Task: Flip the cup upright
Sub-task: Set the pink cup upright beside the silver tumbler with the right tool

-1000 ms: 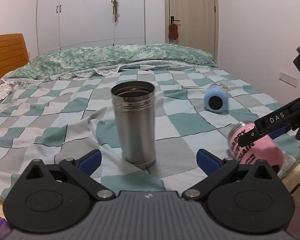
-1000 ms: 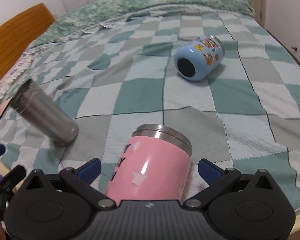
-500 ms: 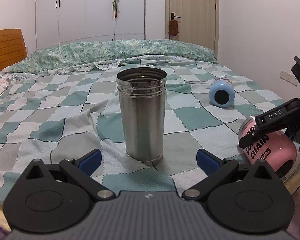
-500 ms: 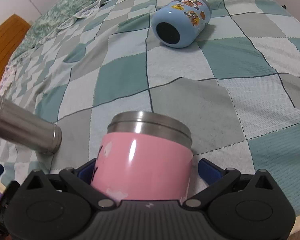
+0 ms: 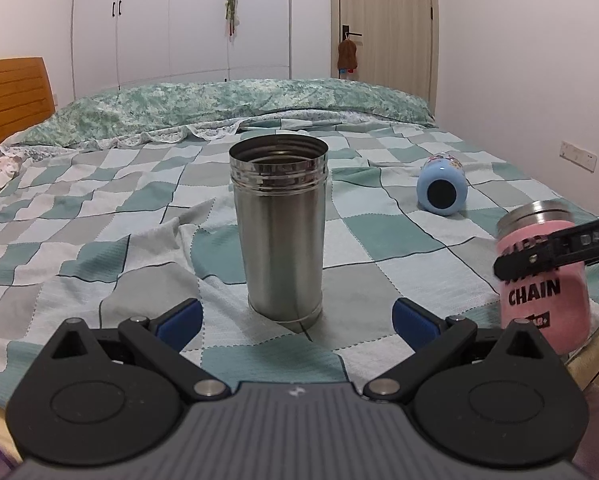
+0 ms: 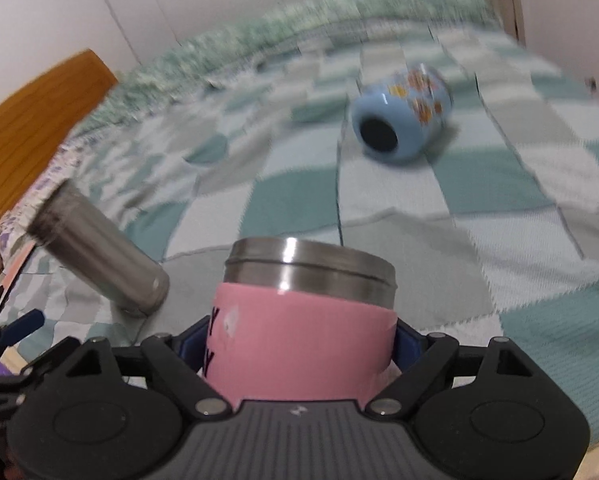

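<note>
A pink cup with a steel rim sits between the fingers of my right gripper, which is shut on it. In the left wrist view the pink cup stands nearly upright at the bed's right edge, with the right gripper across it. A tall steel cup stands upright on the checked bedspread, just ahead of my left gripper, which is open and empty. The steel cup also shows in the right wrist view. A blue cup lies on its side farther back right.
The checked green bedspread covers the bed, with a folded floral quilt at the far end. A wooden headboard is on the left. The wall and a socket are on the right. The bed's near edge is just below the grippers.
My right gripper has closed on the pink cup and turned it from lying tilted to nearly upright. The left wrist view has dropped lower and drawn slightly closer to the steel cup.
</note>
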The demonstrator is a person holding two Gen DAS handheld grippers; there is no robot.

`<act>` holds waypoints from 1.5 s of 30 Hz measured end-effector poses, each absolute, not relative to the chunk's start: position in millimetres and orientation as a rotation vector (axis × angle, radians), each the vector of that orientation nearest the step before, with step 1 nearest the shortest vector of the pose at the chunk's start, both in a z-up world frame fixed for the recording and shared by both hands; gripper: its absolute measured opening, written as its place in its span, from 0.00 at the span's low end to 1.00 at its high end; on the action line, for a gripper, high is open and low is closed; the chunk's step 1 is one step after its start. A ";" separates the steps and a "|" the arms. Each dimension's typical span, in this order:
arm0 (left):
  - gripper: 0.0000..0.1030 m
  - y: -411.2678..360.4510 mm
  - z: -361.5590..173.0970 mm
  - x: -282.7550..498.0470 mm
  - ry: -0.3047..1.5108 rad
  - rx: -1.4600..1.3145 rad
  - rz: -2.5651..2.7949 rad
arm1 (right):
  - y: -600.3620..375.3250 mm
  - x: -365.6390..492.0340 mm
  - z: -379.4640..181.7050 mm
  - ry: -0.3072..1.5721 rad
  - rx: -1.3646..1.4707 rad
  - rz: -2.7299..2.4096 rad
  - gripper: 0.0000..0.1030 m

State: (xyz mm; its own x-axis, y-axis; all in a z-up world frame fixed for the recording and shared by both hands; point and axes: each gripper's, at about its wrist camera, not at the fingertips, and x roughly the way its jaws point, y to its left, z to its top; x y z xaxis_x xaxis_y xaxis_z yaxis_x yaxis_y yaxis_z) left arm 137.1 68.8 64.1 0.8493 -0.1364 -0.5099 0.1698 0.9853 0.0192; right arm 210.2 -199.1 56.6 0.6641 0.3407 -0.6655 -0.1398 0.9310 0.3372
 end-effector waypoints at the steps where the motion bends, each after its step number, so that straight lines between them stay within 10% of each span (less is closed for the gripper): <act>1: 1.00 69.3 64.3 136.8 0.529 0.062 -0.161 | -199.0 204.8 59.3 0.765 0.270 0.287 0.84; 16: 1.00 83.2 65.8 130.0 0.491 0.024 -0.125 | -120.1 208.7 79.1 0.364 -0.006 0.329 0.81; 31: 1.00 94.8 59.5 132.3 0.491 0.016 -0.083 | -77.0 219.5 41.9 0.366 -0.167 0.343 0.82; 35: 1.00 91.9 64.7 124.8 0.460 0.017 -0.079 | -87.6 207.0 48.7 0.341 -0.129 0.349 0.99; 45: 1.00 61.5 76.4 75.7 0.320 0.002 -0.108 | -147.6 128.4 66.4 0.205 -0.071 0.349 1.00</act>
State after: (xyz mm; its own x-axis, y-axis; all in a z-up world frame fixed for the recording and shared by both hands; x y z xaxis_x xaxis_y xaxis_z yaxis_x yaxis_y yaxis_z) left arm 75.7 61.5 76.4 0.9436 -0.1056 -0.3136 0.1062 0.9942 -0.0152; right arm 128.4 -147.6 66.4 0.9194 0.3319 -0.2112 -0.3463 0.9375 -0.0343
